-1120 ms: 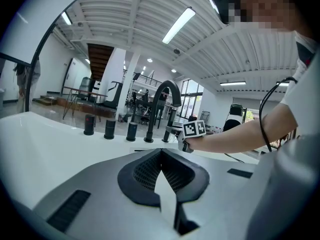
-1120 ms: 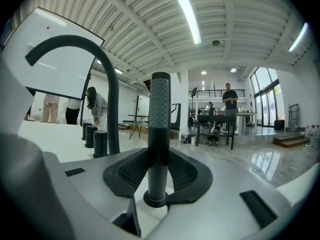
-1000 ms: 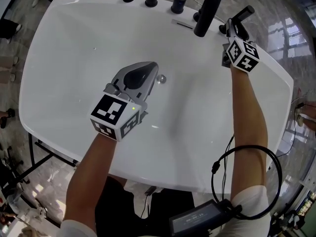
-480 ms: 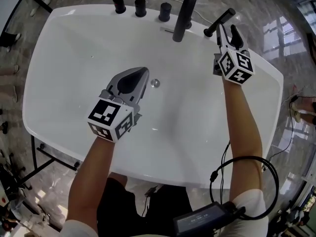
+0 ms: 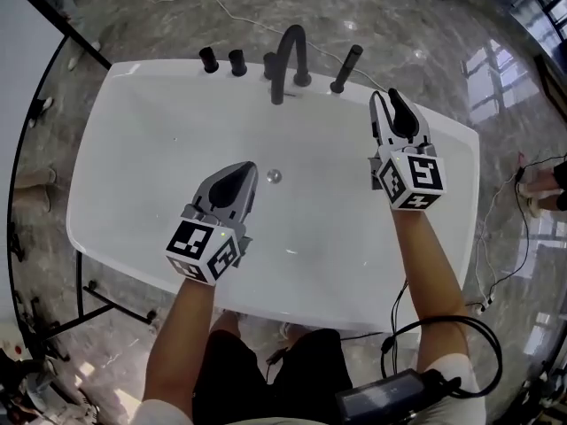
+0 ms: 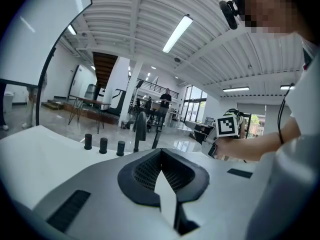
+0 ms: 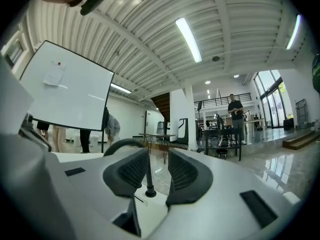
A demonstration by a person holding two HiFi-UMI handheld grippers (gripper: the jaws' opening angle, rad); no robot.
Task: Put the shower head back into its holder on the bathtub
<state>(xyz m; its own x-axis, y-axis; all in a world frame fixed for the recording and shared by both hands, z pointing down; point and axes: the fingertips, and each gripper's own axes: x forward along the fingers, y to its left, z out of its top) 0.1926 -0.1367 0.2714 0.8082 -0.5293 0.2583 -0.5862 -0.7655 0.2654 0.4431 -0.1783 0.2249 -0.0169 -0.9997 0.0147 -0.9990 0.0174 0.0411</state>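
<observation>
Glossy white rounded bathtub [image 5: 159, 149]; matte black arched spout [image 5: 280, 73].

no legible text, no labels, no brand names, no numbers anywhere

In the head view, the third knob [image 5: 268, 64] at 12 o'clock is half covered by the spout [image 5: 281, 73]. The shower head [image 5: 346, 67], at 1 o'clock, is too small for you to tell how its foot meets the holder. The black unit [image 5: 387, 403] at 6 o'clock is cut off by the lower edge. In the left gripper view, the left gripper [image 6: 160, 153] covers the lower ends of the spout and the shower head, so the holder is hidden. The distant figures [image 6: 165, 98] near centre are too small to tell apart.
</observation>
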